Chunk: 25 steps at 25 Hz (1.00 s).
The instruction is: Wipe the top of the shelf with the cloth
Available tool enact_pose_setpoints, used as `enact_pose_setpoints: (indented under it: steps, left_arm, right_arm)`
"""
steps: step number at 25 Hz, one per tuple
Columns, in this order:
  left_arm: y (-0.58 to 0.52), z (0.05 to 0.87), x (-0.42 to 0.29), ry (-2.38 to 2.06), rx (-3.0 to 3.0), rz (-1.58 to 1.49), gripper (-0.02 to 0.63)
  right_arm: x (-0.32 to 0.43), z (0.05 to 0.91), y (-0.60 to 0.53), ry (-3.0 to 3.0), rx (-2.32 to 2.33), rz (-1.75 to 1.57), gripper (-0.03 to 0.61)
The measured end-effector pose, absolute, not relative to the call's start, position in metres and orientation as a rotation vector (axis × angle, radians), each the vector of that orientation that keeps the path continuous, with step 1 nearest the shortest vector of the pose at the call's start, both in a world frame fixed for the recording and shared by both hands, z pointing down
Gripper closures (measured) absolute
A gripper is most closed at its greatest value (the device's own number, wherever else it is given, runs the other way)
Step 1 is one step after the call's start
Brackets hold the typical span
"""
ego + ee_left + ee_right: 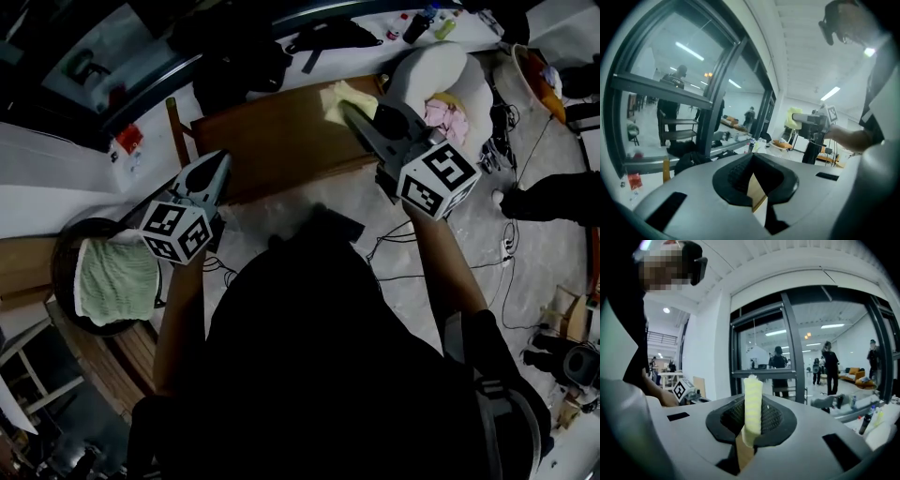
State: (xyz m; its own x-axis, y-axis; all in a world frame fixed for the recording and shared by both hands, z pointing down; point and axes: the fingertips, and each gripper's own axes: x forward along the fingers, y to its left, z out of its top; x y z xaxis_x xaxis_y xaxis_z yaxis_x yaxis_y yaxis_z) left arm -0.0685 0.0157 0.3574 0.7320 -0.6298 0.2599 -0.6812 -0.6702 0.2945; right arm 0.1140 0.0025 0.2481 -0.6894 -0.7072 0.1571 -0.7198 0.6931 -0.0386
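Observation:
The brown wooden shelf top (pixel 281 141) lies ahead of me in the head view. My right gripper (pixel 354 111) is over its far right corner, shut on a pale yellow cloth (pixel 337 96). In the right gripper view the cloth (pixel 753 404) stands up as a narrow roll pinched between the jaws of the right gripper (pixel 752 401). My left gripper (pixel 217 171) hovers at the shelf's near left edge. Its jaws meet with nothing held in the left gripper view (pixel 752 161), which also shows the yellow cloth (pixel 792 117) across the room.
A round dark basket (pixel 66 246) with a green cloth (pixel 114 279) sits at the left. A white cushion (pixel 441 70) with pink fabric (pixel 447 117) lies right of the shelf. Cables (pixel 511 253) trail over the floor. Bottles (pixel 422 21) and a black bag (pixel 328 36) lie beyond.

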Motion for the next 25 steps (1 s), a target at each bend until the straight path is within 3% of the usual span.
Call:
enact_pose_setpoints:
  steps: [8, 20, 25]
  left_arm:
    - [0.046, 0.271, -0.078, -0.921, 2.764, -0.024, 0.607]
    - [0.101, 0.251, -0.056, -0.794, 2.876, 0.012, 0.607]
    - [0.136, 0.247, -0.041, -0.733, 2.879, 0.002, 0.607]
  right_arm:
    - [0.059, 0.174, 0.068, -3.136, 0.937, 0.094, 0.532]
    - [0.035, 0.246, 0.116, -3.019, 0.708, 0.172, 0.532]
    - [0.039, 0.237, 0.154, -3.053, 0.633, 0.208, 0.532]
